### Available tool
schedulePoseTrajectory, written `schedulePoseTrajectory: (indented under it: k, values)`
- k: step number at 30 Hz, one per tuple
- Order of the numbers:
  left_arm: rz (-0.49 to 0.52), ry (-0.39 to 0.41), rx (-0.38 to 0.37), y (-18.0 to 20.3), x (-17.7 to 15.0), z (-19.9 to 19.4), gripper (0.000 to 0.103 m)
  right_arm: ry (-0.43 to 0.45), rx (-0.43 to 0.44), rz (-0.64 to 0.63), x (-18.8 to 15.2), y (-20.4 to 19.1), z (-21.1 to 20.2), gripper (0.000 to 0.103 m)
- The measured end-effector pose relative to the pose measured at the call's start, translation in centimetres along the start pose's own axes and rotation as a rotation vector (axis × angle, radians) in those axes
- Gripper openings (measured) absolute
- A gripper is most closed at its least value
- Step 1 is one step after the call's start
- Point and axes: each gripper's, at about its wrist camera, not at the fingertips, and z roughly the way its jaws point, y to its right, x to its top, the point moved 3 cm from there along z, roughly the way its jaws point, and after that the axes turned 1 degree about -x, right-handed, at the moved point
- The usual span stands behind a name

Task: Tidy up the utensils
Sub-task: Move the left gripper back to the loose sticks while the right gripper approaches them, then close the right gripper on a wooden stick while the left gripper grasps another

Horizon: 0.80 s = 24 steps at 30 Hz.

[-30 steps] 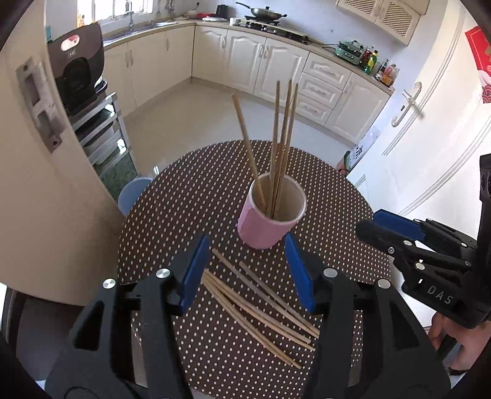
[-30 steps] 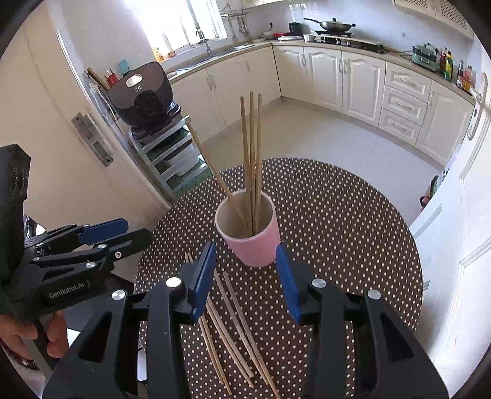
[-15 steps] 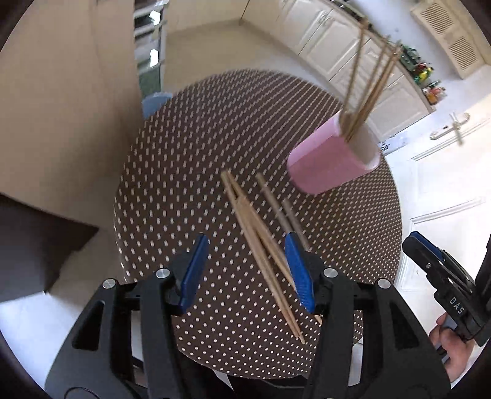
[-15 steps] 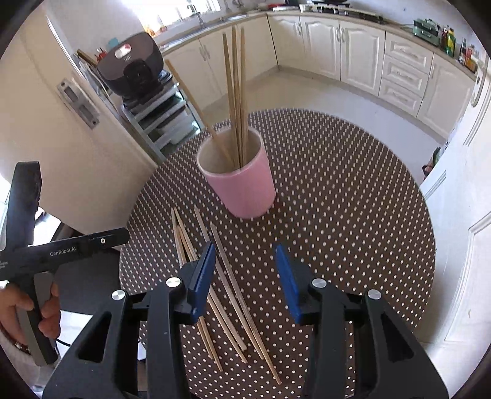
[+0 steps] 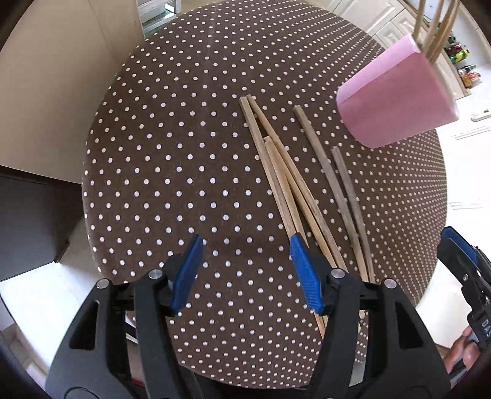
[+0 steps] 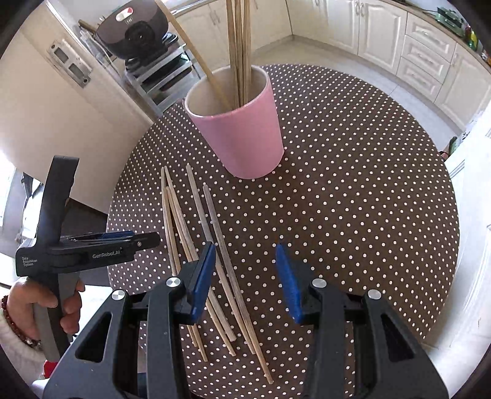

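Note:
Several wooden chopsticks (image 5: 294, 184) lie loose on the round brown dotted table (image 5: 172, 172), also in the right wrist view (image 6: 196, 233). A pink cup (image 6: 242, 129) holds several upright chopsticks (image 6: 239, 46); it shows at the top right of the left wrist view (image 5: 396, 101). My left gripper (image 5: 247, 271) is open and empty, low over the near ends of the loose chopsticks. My right gripper (image 6: 242, 279) is open and empty, above the chopsticks' near ends, in front of the cup. The left gripper also shows side-on in the right wrist view (image 6: 92, 248).
White kitchen cabinets (image 6: 414, 46) line the back. A metal rack (image 6: 159, 73) with a dark appliance (image 6: 135, 27) stands left of the table. A white door (image 5: 466, 159) is on the right. The table's edge is close below both grippers.
Both grippers have tilted down and moved closer to the table. The left one now looks almost straight down at the loose chopsticks. Both stayed open.

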Motion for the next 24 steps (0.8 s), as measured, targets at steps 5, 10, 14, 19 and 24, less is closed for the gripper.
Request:
schedulePoseTrajectory:
  k: [5,10,14,19,24]
  values:
    - [0.006,0.007,0.031,1.1,0.4,1.2,0.062,-0.022,0.016,-0.007,0.5,0.3,0.9,0.039]
    - [0.031,0.013,0.074,3.0,0.8,1.8,0.067,-0.038,0.028,-0.019,0.9,0.6,1.5,0.039]
    - [0.022,0.011,0.080,3.7,1.0,2.0,0.068,-0.050,0.037,-0.030,1.2,0.6,2.0,0.039]
    - [0.034,0.006,0.091,4.4,1.3,2.5,0.069,-0.059,0.046,-0.037,1.4,0.5,2.6,0.039]
    - [0.051,-0.016,0.132,4.8,2.8,2.8,0.069,-0.069,0.051,-0.049,1.5,0.4,3.1,0.039]
